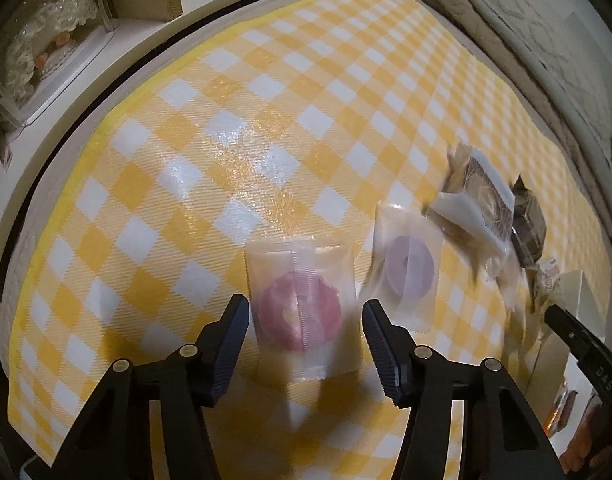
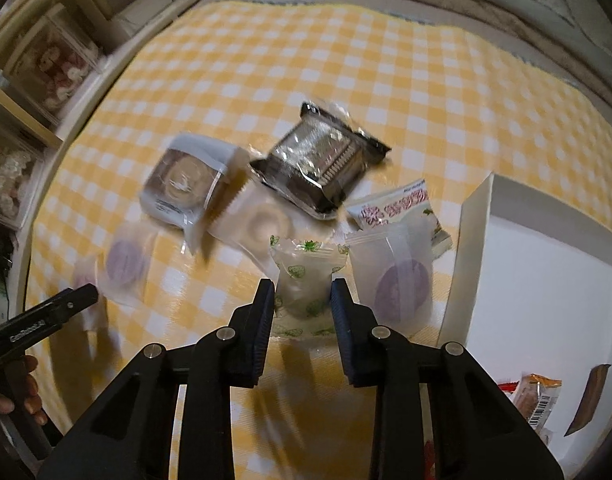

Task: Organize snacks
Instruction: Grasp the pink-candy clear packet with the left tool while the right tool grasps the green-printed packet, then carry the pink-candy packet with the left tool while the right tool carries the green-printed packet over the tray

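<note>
Pink snack packet (image 1: 301, 312) lengthwise between spread left tool (image 1: 306, 312) | right tool (image 2: 301, 300) spread around green-print packet (image 2: 306, 280)

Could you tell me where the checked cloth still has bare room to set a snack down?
The far half of the checked cloth is bare, from the dark packet back to the cushion edge; so is the left side beyond the pink-filled packet. It is crowded between the white box and the purple-filled packet.

Yellow-checked cloth (image 2: 386, 60) w/ snack packets (image 2: 322, 164), white box (image 2: 472, 208).
</note>
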`<state>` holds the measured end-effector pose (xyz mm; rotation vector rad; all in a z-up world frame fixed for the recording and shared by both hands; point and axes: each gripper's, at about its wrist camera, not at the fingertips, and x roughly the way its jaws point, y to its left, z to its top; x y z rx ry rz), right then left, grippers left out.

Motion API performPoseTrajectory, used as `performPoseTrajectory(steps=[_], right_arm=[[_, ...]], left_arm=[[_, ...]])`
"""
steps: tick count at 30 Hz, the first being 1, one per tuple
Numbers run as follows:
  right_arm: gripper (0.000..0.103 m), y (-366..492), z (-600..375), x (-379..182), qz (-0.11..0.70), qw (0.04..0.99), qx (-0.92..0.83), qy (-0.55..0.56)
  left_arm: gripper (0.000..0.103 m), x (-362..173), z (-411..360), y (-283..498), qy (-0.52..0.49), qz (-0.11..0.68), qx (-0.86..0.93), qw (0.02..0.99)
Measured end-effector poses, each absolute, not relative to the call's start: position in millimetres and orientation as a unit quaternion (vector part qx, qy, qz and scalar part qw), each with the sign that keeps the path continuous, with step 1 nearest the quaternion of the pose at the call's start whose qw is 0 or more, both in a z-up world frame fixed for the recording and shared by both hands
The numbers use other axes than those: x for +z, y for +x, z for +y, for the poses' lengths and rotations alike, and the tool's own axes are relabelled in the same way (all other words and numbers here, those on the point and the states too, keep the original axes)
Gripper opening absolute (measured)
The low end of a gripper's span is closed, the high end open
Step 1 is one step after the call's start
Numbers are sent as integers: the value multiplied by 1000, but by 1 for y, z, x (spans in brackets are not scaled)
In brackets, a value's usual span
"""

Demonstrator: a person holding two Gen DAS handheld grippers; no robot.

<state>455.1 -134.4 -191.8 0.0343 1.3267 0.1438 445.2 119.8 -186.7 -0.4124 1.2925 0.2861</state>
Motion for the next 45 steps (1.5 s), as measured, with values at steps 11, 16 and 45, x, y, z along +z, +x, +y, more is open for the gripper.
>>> performPoseTrajectory(steps=[11,16,45], right_arm=[[29,443,-131,-169,591,803,79,15],[29,444,-124,-167,584,807,89,15],[29,366,-179,-60,463,880,103,41]], left_arm=[[55,-192,95,448,-123,587,157,784],[49,-190,96,446,-131,582,148,789],[46,-36,25,362,-108,427,-8,898]])
